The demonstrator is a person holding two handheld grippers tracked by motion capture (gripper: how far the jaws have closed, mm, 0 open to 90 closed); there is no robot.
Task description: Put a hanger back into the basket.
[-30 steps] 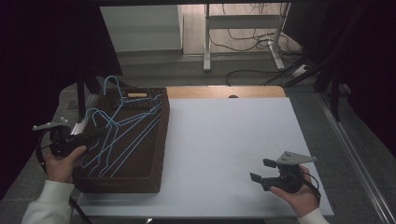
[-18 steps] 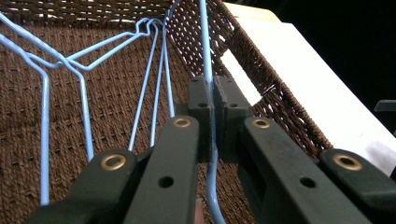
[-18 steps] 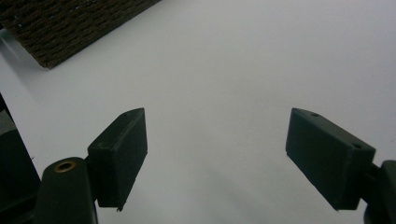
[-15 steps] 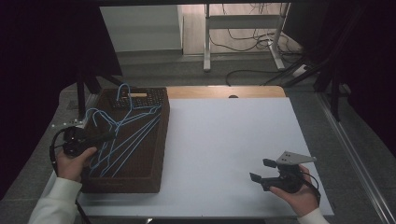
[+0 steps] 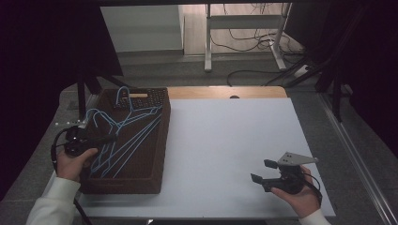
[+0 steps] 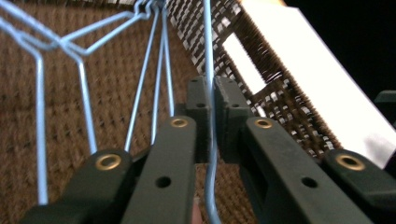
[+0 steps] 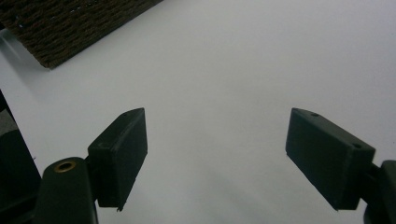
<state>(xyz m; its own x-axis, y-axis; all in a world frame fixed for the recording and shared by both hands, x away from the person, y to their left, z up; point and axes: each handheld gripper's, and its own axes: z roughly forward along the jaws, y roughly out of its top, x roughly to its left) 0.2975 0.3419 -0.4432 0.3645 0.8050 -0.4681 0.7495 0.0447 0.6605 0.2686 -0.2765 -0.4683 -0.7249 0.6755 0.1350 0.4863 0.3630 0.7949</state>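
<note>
Several light-blue wire hangers [image 5: 126,125] lie tangled in a brown woven basket [image 5: 123,185] at the table's left. My left gripper [image 5: 109,138] reaches in over the basket's left rim. In the left gripper view it [image 6: 211,98] is shut on one blue hanger wire [image 6: 208,56], which runs up between the pads above the basket's woven floor [image 6: 116,60]. My right gripper [image 5: 262,170] is held low over the white table near its front right, open. In the right gripper view it [image 7: 215,144] has nothing between its jaws.
A white tabletop [image 5: 225,140] spreads to the right of the basket, whose corner [image 7: 70,23] shows far off in the right gripper view. A small wooden bar [image 5: 138,95] lies at the basket's far end. Beyond the table are a floor, cables and desk legs [image 5: 209,42].
My left hand has rolled and shifted slightly right into the basket, and the hangers have shifted a little with it. The right gripper has stayed still and open.
</note>
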